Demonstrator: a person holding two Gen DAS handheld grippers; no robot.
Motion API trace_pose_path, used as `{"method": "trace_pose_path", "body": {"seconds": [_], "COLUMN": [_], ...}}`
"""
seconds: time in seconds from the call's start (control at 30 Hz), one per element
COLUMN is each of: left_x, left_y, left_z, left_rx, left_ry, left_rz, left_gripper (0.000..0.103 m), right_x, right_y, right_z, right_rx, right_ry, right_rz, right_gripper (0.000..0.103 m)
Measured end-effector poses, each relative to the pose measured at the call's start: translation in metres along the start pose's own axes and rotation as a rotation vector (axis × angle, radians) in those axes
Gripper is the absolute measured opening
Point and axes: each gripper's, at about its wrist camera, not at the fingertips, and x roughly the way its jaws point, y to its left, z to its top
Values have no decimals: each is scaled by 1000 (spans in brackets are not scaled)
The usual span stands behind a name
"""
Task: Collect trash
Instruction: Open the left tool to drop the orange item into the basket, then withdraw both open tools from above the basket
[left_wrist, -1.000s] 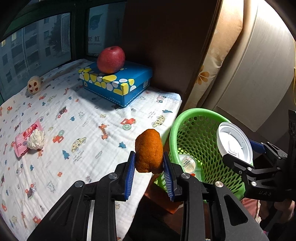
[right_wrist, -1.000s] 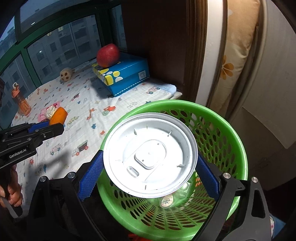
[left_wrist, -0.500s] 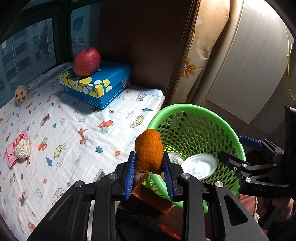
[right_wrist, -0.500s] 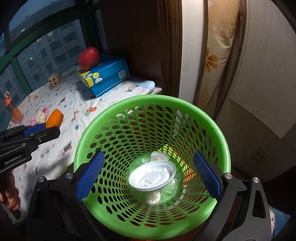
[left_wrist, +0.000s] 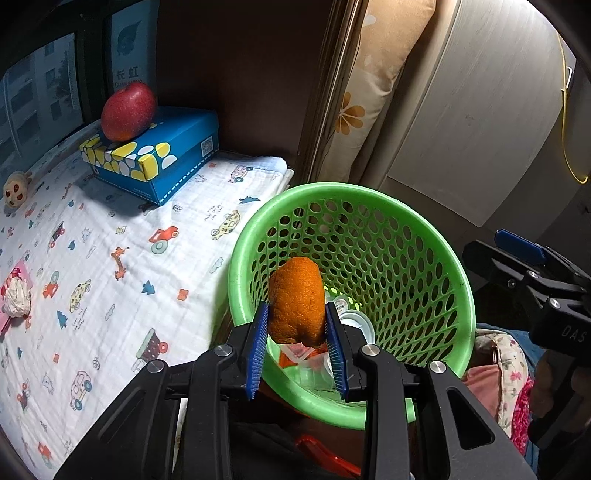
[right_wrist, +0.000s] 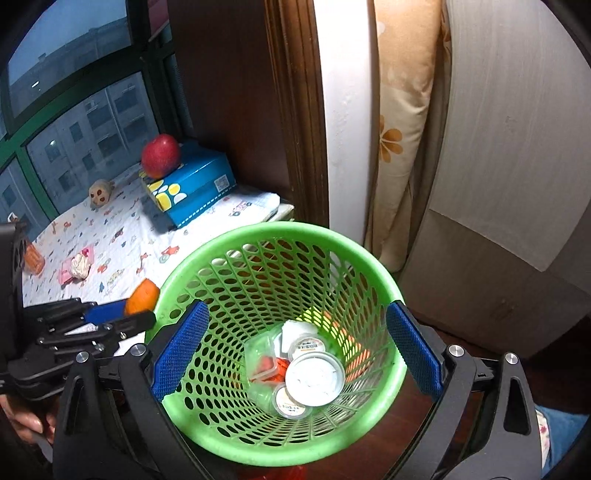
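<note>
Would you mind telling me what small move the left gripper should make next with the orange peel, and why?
Probably ease the left gripper slightly forward over the green basket, then open it. It is shut on the orange peel, which hangs about at the near rim, so a bit more reach should drop it beside the white lid. The right gripper is open and empty.

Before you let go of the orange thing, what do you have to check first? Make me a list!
1. Orange peel held firmly by left gripper: ok.
2. Peel over green basket opening, not the rim: cannot tell; it sits near the rim.
3. Right gripper open and empty: ok.
4. Right gripper out of the drop path: cannot tell.
5. Room in basket above white lid: ok.
</note>
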Motion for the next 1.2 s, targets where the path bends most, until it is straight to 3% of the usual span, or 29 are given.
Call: {"method": "trace_pose_path", "body": {"seconds": [0.1,0.17,0.23,0.4,0.77,1.2], "left_x": [2,3,2,-1,-17,-44], "left_y": [-8,-13,-17,-20,7,83], "left_z": [-1,-2,-3,-3,-4,-16], "left_rx": [13,20,24,29,-15,-137], "left_ry": [8,14,9,2,-15,-45], "left_rz": [-16,-27,-27,-35,25,137], "left_gripper": [31,35,49,56,59,61], "right_x": [-3,-4,-4,-6,-2,20], "right_y": [-4,-7,-9,-9,14,78], "right_z": [1,2,2,3,7,13], "right_rx": [14,22,27,31,-4,-94], "right_ry": [-10,-9,-11,-15,-12,14], "right_rz": [-4,-3,-3,5,43,134], "right_gripper": [96,96,96,96,96,96]}}
